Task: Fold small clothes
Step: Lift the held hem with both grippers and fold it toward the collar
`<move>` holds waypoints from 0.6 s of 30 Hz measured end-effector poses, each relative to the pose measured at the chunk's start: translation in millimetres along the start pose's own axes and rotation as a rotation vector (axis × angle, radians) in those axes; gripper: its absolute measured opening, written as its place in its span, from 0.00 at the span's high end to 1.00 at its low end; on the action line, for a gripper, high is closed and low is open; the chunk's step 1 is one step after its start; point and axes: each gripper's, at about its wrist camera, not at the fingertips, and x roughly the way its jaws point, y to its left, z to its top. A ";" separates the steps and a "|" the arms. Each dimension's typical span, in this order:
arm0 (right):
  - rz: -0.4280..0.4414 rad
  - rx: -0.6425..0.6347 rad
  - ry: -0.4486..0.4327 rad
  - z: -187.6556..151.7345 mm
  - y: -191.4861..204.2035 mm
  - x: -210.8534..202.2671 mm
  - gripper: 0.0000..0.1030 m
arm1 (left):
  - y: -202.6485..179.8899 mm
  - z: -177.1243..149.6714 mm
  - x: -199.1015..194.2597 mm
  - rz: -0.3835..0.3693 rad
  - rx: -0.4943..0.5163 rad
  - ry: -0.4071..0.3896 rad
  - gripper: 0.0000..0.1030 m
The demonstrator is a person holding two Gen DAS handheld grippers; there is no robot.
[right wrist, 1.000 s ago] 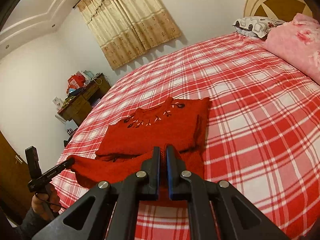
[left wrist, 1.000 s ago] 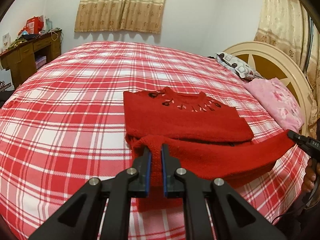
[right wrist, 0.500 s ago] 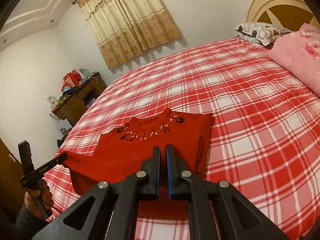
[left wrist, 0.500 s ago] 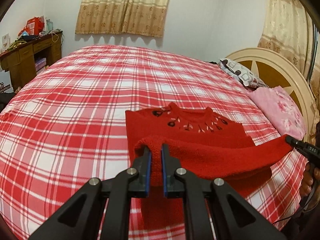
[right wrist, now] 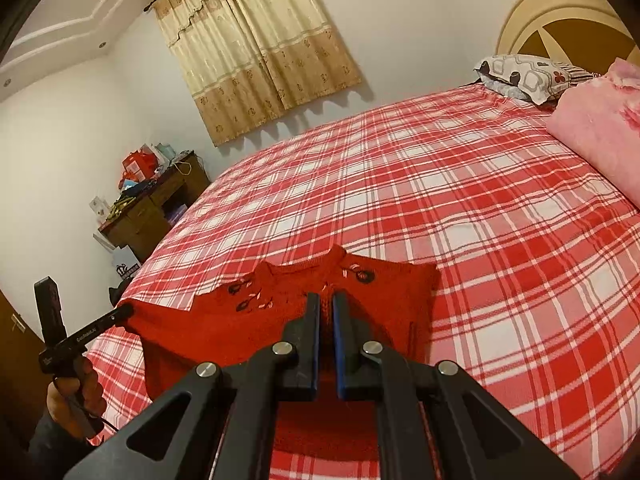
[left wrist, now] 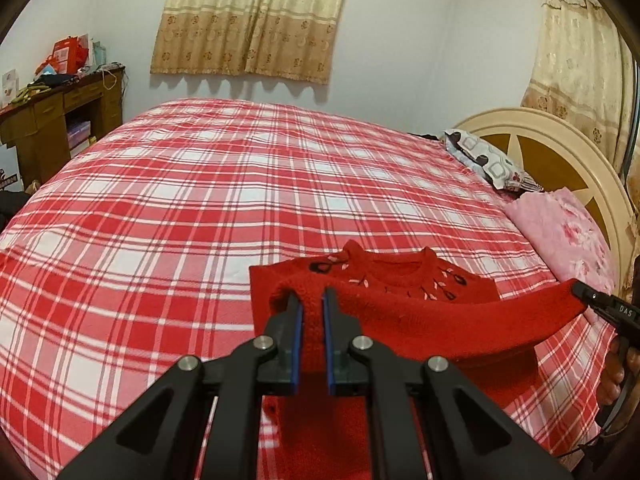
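Both hand-held grippers (left wrist: 311, 304) (right wrist: 326, 310) pinching sweater (left wrist: 420, 312) hem aloft

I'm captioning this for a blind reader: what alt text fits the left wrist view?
The left gripper pinches the lifted edge of a red sweater over a red plaid bed, while the right gripper holds the far corner. Pillows and a headboard lie to the right.

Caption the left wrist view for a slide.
Both grippers, left and right, hold the red sweater's hem raised over the plaid bed.
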 end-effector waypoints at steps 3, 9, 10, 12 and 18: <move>-0.008 0.006 0.003 3.5 -2.4 6.1 0.95 | -2.1 2.2 11.3 0.004 0.010 0.011 0.91; -0.033 0.014 0.012 10.6 -9.1 20.2 0.95 | -0.9 11.4 34.1 0.010 -0.002 0.030 0.91; -0.037 0.017 0.011 12.2 -10.2 21.8 0.95 | -1.4 13.0 37.0 0.010 -0.004 0.032 0.91; -0.046 0.022 0.009 15.0 -12.6 26.0 0.95 | -2.4 14.8 43.3 0.008 -0.006 0.034 0.91; -0.073 0.034 0.033 20.9 -23.3 50.5 0.95 | 0.5 14.3 72.4 0.023 -0.007 0.073 0.91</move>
